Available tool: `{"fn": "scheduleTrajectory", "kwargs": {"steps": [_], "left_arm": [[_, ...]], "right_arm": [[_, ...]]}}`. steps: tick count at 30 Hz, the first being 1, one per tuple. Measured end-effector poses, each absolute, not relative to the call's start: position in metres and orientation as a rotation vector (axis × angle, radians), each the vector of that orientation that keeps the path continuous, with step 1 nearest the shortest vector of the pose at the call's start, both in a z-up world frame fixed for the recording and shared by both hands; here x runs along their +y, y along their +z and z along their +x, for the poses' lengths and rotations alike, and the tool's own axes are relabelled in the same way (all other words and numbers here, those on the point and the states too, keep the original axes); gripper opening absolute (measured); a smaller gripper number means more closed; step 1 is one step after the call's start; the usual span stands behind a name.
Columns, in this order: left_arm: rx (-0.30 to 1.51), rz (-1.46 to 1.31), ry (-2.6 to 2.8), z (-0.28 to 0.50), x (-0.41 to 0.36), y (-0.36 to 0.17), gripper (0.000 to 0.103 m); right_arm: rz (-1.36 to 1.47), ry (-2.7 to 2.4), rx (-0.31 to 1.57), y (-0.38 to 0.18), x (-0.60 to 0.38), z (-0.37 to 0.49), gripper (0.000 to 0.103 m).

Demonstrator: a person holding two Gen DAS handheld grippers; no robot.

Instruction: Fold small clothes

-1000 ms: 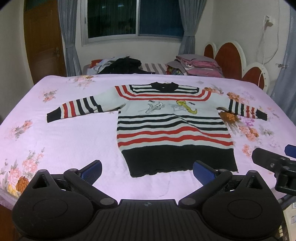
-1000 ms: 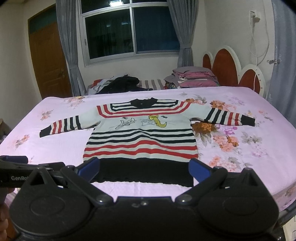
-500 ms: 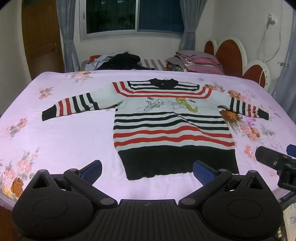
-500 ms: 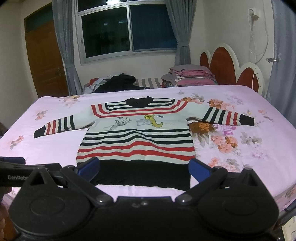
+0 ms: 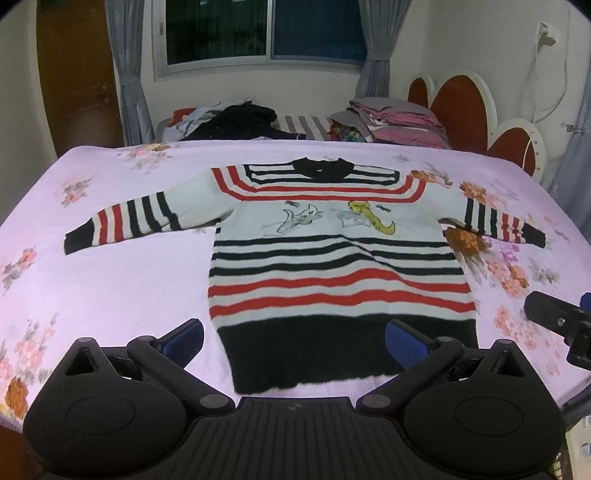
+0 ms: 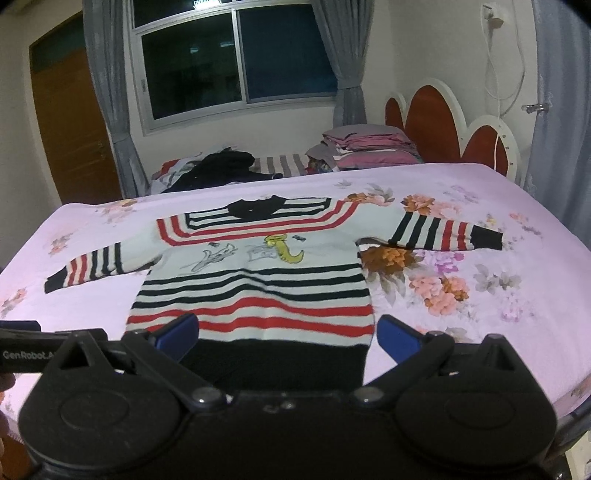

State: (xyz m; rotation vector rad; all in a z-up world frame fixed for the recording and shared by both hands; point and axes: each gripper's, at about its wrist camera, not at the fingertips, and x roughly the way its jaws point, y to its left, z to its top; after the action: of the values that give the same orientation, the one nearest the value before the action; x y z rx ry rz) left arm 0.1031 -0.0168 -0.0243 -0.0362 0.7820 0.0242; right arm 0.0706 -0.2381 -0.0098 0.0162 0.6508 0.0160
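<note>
Your sweater (image 5: 332, 266) lies flat on pink floral bedspread (image 5: 110, 280), knit, striped red, black, white; black hem toward you, collar toward window (image 5: 266, 29), sleeves spread sideways. Clothes heap (image 5: 229, 122) and folded stack (image 5: 391, 118) sit beyond, well apart. Your left gripper (image 5: 293, 334) and right gripper (image 6: 288, 330) both spread wide, holding nothing, above hem.

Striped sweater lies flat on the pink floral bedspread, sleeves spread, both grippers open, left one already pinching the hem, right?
Not pinching. In the left wrist view the left gripper is open, holding nothing, over the sweater hem. The rest is right.
</note>
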Motion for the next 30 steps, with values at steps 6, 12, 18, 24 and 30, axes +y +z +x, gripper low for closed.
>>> {"fn": "scheduleTrajectory", "kwargs": {"steps": [6, 12, 18, 24, 30], "left_arm": [[0.786, -0.037, 0.042, 0.138, -0.026, -0.030, 0.103], [0.777, -0.066, 0.070, 0.175, -0.037, -0.035, 0.103], [0.762, -0.117, 0.106, 0.209, -0.046, -0.046, 0.103], [0.767, -0.132, 0.149, 0.245, -0.056, -0.064, 0.103], [0.797, -0.154, 0.191, 0.273, -0.060, -0.079, 0.103]], "right_arm": [[0.022, -0.003, 0.647, -0.016, -0.259, 0.103, 0.103], [0.035, -0.018, 0.605, -0.024, -0.289, 0.137, 0.103], [0.026, -0.039, 0.598, -0.035, -0.326, 0.177, 0.102], [0.035, -0.066, 0.624, -0.053, -0.369, 0.221, 0.101], [0.077, -0.139, 0.662, -0.077, -0.423, 0.268, 0.101]]}}
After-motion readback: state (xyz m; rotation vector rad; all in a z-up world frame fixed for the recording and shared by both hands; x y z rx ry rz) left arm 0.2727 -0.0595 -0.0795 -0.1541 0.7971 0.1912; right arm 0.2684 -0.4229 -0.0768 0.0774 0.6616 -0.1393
